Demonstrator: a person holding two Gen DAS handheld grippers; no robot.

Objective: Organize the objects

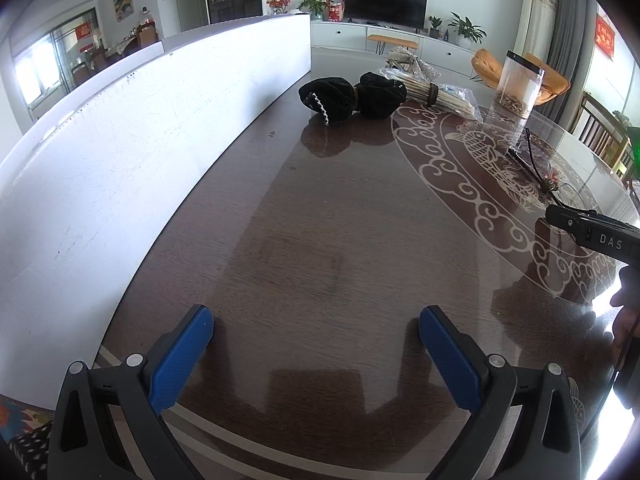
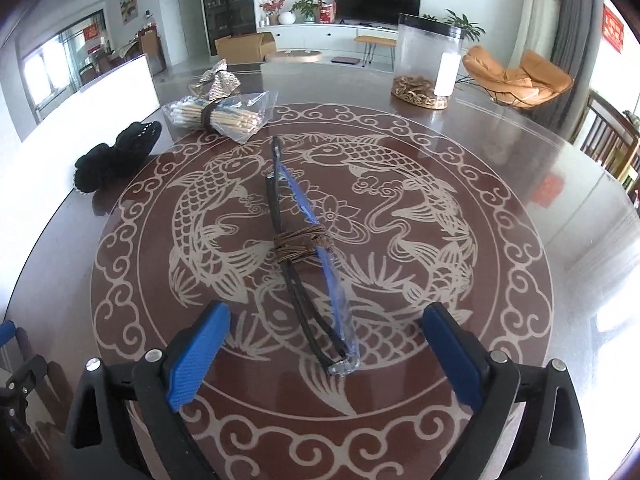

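Observation:
A folded pair of glasses [image 2: 308, 256] with a brown cord wound round its middle lies on the fish-patterned turntable [image 2: 160, 320]. My right gripper [image 2: 326, 340] is open, its blue pads either side of the near end of the glasses, apart from them. My left gripper [image 1: 316, 344] is open and empty over bare dark table. The glasses also show far right in the left wrist view [image 1: 532, 168]. A black fabric bow [image 1: 352, 98] [image 2: 116, 156], a bundle of wooden sticks in plastic [image 2: 222, 118] [image 1: 436, 96] and a clear canister [image 2: 428, 60] [image 1: 518, 84] stand further back.
A long white box wall [image 1: 120, 152] runs along the table's left side. A silver ribbon bow [image 2: 220, 80] lies behind the sticks. The right gripper's black body [image 1: 592, 232] shows at the left view's right edge. Chairs stand beyond the table's right rim.

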